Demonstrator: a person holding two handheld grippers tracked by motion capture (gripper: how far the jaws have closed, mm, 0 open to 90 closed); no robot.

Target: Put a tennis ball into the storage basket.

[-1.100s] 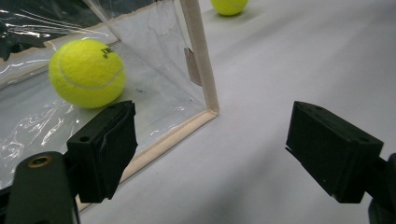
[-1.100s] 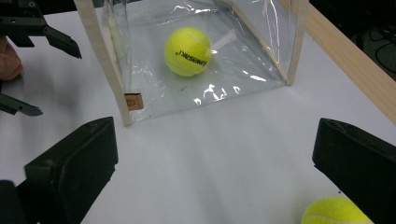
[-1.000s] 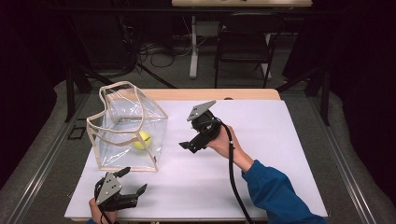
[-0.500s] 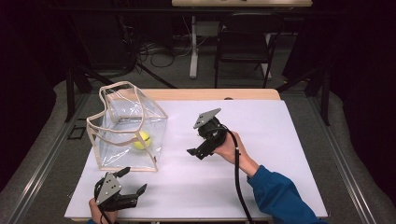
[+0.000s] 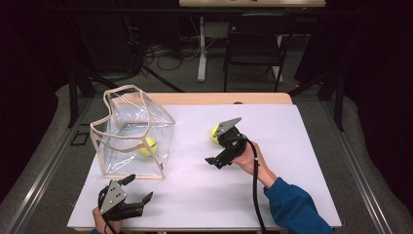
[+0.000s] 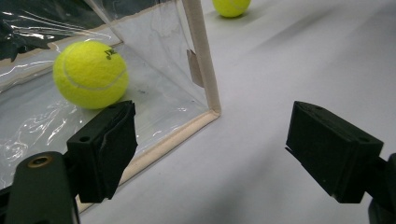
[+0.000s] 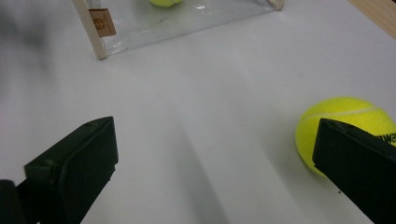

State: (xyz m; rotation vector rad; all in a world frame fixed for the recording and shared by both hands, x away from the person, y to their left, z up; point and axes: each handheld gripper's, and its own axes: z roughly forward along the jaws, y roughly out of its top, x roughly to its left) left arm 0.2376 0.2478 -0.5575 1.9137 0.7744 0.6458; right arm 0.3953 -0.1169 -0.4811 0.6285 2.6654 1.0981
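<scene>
A: Bench (image 5: 302, 161), white sheet, centre of the high view; clear bag (image 5: 131, 134) standing open at left of centre, one tennis ball (image 5: 148, 146) already on its floor; second ball (image 5: 215, 134) loose on the sheet, right of centre, well apart from the bag.

B: Right gripper (image 5: 218, 161) sits just beside that loose ball; its jaws are spread wide and hold nothing; in the right gripper view the ball (image 7: 345, 128) lies at the right edge, partly behind one jaw, not between the two.

A: So, as I judge it: swing the jaws until the ball is centred in the gap, lower to its widest part, then close; a pinch off-centre would likely squirt it across the sheet.

B: Left gripper (image 5: 134, 192), lower left, jaws also wide apart and empty, near the bag's front corner; it could steady the rim for the drop.
</scene>
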